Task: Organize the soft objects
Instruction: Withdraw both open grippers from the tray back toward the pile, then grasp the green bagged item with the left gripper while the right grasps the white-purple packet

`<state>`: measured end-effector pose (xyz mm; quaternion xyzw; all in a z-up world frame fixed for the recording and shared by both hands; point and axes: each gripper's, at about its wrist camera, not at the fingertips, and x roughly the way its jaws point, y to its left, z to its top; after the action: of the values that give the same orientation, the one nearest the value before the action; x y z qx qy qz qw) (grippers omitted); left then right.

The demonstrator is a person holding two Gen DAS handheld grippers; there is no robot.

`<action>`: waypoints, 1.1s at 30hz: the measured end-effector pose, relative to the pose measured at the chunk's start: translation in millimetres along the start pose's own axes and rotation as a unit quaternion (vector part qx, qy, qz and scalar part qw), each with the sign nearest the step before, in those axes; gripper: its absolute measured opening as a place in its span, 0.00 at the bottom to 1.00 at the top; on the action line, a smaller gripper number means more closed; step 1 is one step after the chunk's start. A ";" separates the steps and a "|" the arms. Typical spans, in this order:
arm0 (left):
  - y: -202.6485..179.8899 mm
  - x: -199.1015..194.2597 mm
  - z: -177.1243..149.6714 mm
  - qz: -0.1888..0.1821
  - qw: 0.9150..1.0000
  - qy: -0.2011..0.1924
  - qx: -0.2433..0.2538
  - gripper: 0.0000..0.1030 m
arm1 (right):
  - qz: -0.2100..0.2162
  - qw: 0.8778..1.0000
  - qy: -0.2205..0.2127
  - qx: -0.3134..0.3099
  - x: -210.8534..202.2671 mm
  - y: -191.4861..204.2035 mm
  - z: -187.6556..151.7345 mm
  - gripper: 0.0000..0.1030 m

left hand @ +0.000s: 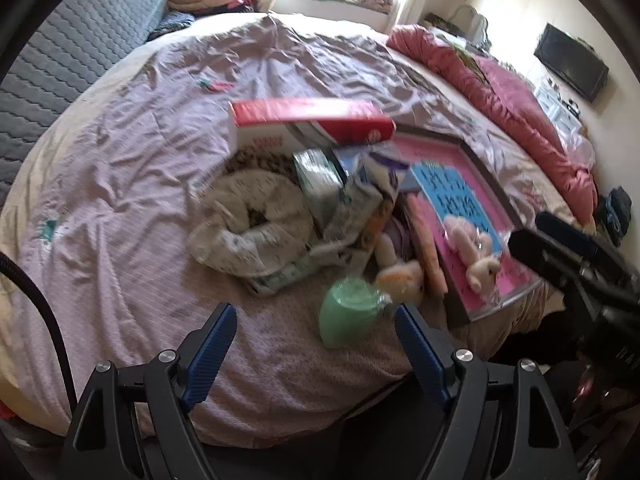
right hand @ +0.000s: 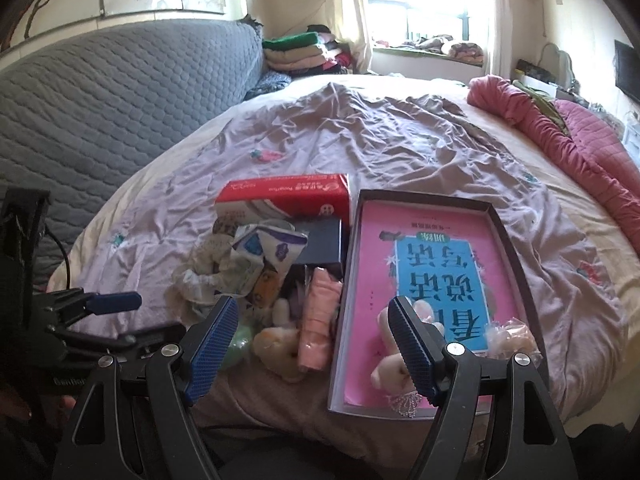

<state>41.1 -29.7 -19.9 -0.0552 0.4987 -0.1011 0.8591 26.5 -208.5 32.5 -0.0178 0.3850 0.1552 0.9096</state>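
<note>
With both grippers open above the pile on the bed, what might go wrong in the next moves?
1. The green soft ball lies near the bed's front edge; a push from the open left gripper may roll it off.
2. The plush toy in the shallow box sits behind a finger of the right gripper, so aiming could be poor.
3. The pile is tangled, and the red carton may tip.

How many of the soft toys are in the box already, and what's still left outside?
Done: two small plush toys and a wrapped one lie in the pink-lined box. In hand: nothing; the left gripper and right gripper are both open and empty. Left: a cream plush, a pink roll, a green squishy and crumpled cloth beside the box.
</note>
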 end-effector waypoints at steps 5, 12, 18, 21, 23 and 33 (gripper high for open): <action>-6.0 19.2 -5.4 -0.003 1.000 0.018 0.011 0.78 | -0.001 1.000 0.008 0.008 10.6 -5.2 -1.5 0.76; -5.9 35.7 -5.2 -0.017 0.999 0.026 0.012 0.78 | 0.009 1.000 0.024 0.006 32.5 0.3 2.4 0.76; -2.0 46.1 -4.5 -0.036 0.999 0.030 0.006 0.77 | 0.021 0.999 0.039 0.002 57.0 11.7 8.8 0.76; -0.8 50.2 -4.6 -0.045 0.999 0.030 0.004 0.74 | 0.027 0.999 0.044 0.007 67.1 13.3 11.1 0.76; 0.8 53.8 -3.8 -0.051 0.998 0.032 0.001 0.70 | 0.027 0.998 0.047 0.008 73.2 13.8 12.1 0.76; 5.4 62.9 -4.1 -0.089 0.995 0.033 -0.006 0.61 | 0.054 0.996 0.067 0.035 104.3 16.9 18.2 0.76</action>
<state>68.5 -38.8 -76.2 -0.1013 0.5208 -0.1761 0.8292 102.6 -161.7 -26.9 0.0244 0.4506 0.1895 0.8720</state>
